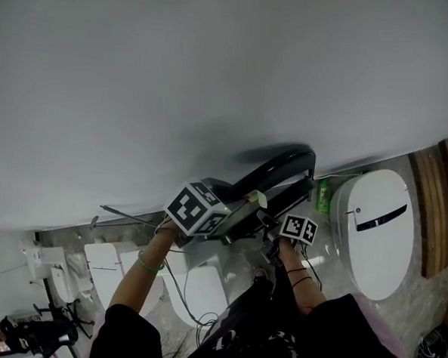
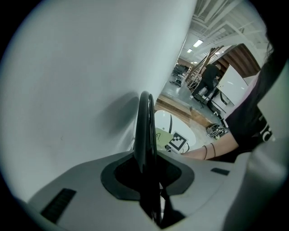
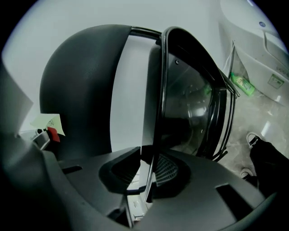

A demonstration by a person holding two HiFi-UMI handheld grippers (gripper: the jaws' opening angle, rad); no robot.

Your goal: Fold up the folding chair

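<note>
The folding chair (image 1: 282, 164), seemingly already flat, hangs just beside the white wall (image 1: 215, 75), the left hand-held gripper (image 2: 146, 169) clenched on its thin black edge and the right hand-held gripper (image 3: 149, 173) clamped on its rim, 2 grips probably steadying it for leaning there.

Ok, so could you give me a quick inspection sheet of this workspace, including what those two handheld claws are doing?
Surface: pale stone floor; large white wall ahead.
Job's things: black folding chair, held close to the wall; whether it is fully folded cannot be told.
Clutter: green bottle on the floor by the chair.
Grippers: left gripper and right gripper are each shut on a thin black edge of the chair.
Cables: thin cables trail over the floor.
Surroundings: white oval fixture; wooden panel.
</note>
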